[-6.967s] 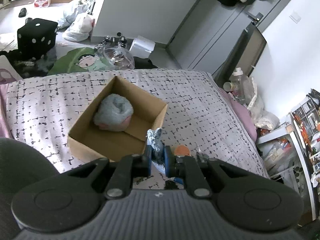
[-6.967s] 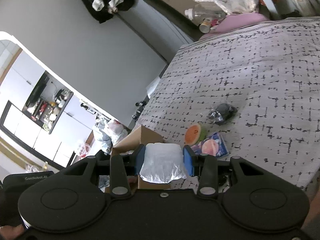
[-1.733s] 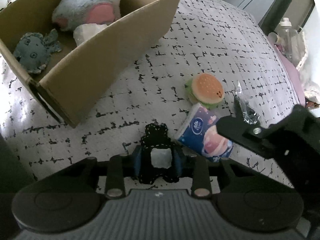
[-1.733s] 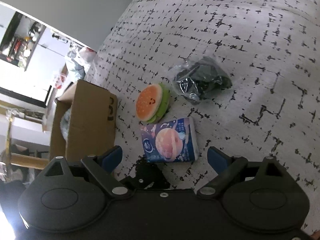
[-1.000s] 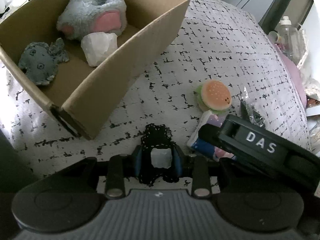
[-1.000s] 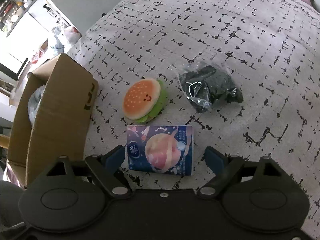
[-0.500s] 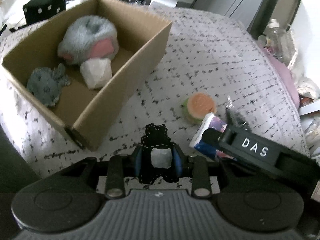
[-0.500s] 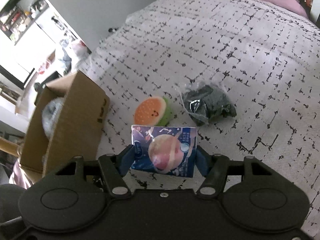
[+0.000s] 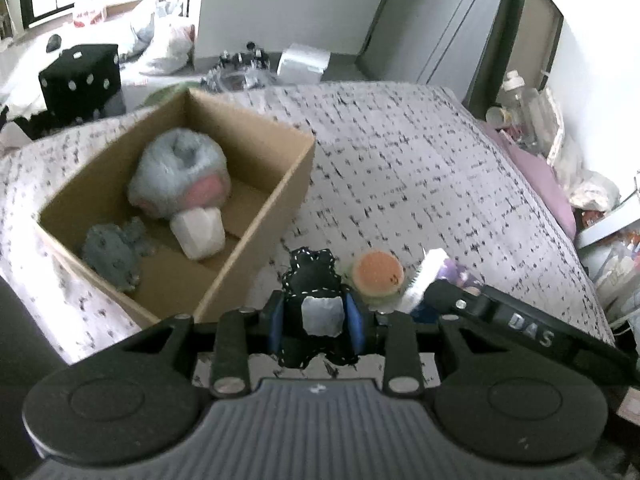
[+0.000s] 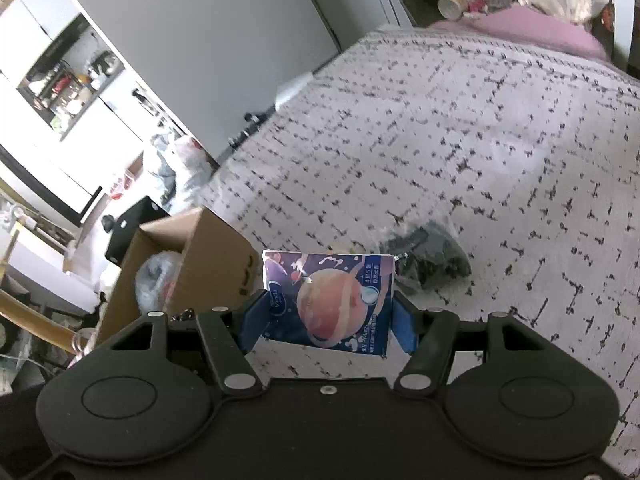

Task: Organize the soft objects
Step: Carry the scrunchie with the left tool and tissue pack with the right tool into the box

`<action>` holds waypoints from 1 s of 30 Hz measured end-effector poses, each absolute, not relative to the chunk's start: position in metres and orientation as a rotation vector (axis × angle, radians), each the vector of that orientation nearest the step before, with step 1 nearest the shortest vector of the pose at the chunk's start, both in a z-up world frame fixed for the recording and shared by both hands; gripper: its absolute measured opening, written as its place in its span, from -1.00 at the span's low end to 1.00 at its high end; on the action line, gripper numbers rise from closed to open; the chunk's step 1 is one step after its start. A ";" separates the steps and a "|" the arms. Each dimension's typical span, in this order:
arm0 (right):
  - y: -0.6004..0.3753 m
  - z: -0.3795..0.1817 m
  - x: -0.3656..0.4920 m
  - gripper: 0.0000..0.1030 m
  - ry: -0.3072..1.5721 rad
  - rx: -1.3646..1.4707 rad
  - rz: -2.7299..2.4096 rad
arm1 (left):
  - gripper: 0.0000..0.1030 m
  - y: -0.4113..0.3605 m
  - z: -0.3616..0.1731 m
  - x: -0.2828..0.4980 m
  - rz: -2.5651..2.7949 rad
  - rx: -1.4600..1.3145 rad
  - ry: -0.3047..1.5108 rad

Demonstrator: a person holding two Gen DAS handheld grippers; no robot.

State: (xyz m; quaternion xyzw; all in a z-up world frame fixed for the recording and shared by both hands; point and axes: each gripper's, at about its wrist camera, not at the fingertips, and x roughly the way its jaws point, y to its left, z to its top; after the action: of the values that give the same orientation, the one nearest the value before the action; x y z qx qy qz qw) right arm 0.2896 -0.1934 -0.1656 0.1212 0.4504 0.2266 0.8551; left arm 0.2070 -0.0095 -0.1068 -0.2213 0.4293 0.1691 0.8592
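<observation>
My left gripper [image 9: 316, 316] is shut on a small black plush with white stitching [image 9: 314, 280], held above the bed just right of the cardboard box [image 9: 260, 232]. The box holds a grey-and-pink plush [image 9: 180, 172], a white tissue pack [image 9: 199, 233] and a small grey plush [image 9: 114, 252]. My right gripper [image 10: 326, 314] is shut on a blue tissue pack [image 10: 328, 300], lifted off the bed; it also shows in the left wrist view [image 9: 424, 276]. A burger plush [image 9: 376, 274] lies on the bed between the grippers. The box also shows in the right wrist view [image 10: 212, 264].
A dark item in a clear plastic bag [image 10: 430, 258] lies on the patterned bedspread [image 10: 480, 140] right of the tissue pack. A black dice cushion [image 9: 80, 80] and bags sit on the floor beyond the bed. Bottles and clutter stand past the bed's right edge [image 9: 532, 120].
My right gripper closed on the blue tissue pack and lifted it. My left gripper rose with the black plush, and both views now look further across the room.
</observation>
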 end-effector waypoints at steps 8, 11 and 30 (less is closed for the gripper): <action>-0.191 -0.152 0.285 0.20 0.875 0.268 0.523 | -0.39 -0.001 -0.083 0.200 0.378 -0.428 0.851; -0.192 -0.146 0.282 0.20 0.842 0.279 0.543 | -0.39 0.002 -0.075 0.198 0.385 -0.420 0.830; -0.164 -0.122 0.269 0.20 0.722 0.258 0.595 | -0.39 0.043 -0.064 0.173 0.431 -0.460 0.799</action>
State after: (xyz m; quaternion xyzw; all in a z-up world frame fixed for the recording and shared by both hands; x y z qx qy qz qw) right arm 0.2689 -0.1641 -0.1221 0.1240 0.3472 0.2859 0.8845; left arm 0.1726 0.0426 -0.0642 -0.2200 0.3825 0.2063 0.8733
